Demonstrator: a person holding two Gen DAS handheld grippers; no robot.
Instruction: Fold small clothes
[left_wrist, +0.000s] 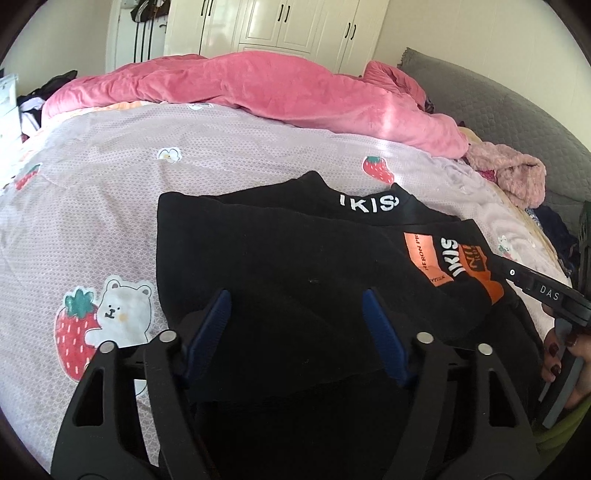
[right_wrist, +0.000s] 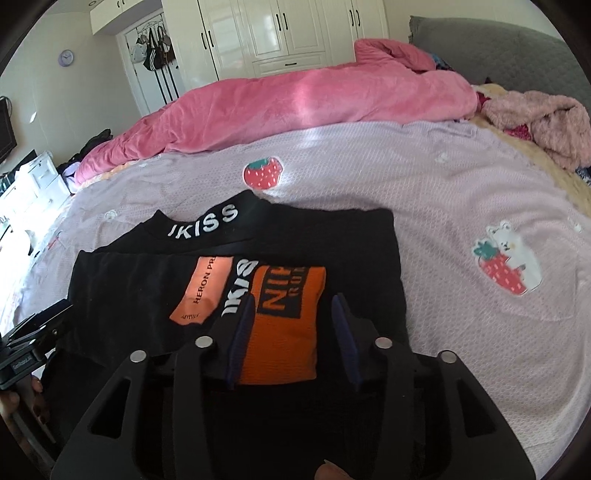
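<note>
The black garment (left_wrist: 295, 258) lies partly folded on the lilac bedsheet (left_wrist: 110, 184), its long axis running side to side, collar band at the far edge. Both grippers sit at its near hem, pointing steeply down. The left gripper (left_wrist: 297, 325) is released over plain black cloth. The right gripper (right_wrist: 291, 336) is also released — its blue pads (right_wrist: 240, 332) straddle the orange panel (right_wrist: 288, 325) without pressing it.

"ikiss" in white on the black garment's collar (right_wrist: 203, 223) beyond the right gripper (right_wrist: 293, 332); "heron pr" on its orange patch (right_wrist: 203, 291); "das" on that gripper's body
</note>
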